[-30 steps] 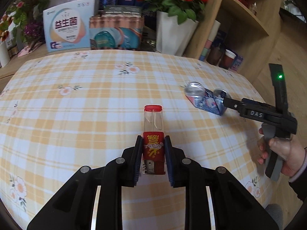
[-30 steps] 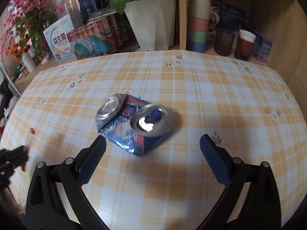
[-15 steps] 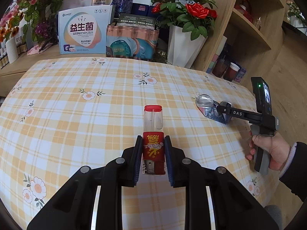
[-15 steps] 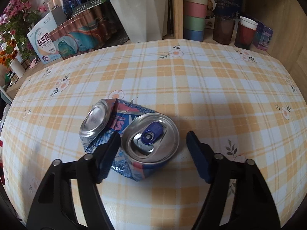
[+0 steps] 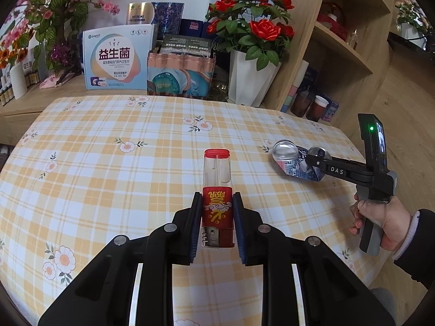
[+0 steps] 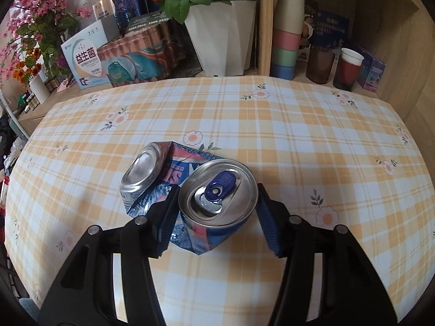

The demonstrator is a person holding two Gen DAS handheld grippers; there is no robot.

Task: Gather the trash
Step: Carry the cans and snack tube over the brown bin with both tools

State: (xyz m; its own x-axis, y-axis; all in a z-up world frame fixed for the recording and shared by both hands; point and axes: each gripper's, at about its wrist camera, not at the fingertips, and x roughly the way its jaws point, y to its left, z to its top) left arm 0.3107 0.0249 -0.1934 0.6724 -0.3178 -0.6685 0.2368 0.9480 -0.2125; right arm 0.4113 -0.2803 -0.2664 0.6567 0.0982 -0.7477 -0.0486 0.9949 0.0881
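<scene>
A lighter (image 5: pixel 217 168) with a clear tank, a red label and a red base is clamped by its metal-head end in my left gripper (image 5: pixel 217 203), above the checked tablecloth (image 5: pixel 108 163). A crushed blue drink can (image 6: pixel 168 174) is bent double, both silver ends facing up. My right gripper (image 6: pixel 217 193) has its jaws closing on the end with the blue pull tab, and both pads press against its sides. In the left wrist view the same can (image 5: pixel 288 160) sits at the tip of the right gripper (image 5: pixel 312 160), far right of the table.
A person's hand (image 5: pixel 380 222) in a dark sleeve holds the right gripper's handle. Behind the table stand a white vase of red roses (image 5: pixel 250 81), printed boxes (image 5: pixel 117 59) and a wooden shelf with stacked cups (image 6: pixel 285 40). The table's right edge lies close to the can.
The right jaws went from wide apart around the can to pressing on its tab end. The left gripper rose and drew back with the lighter, so more of the table shows.
</scene>
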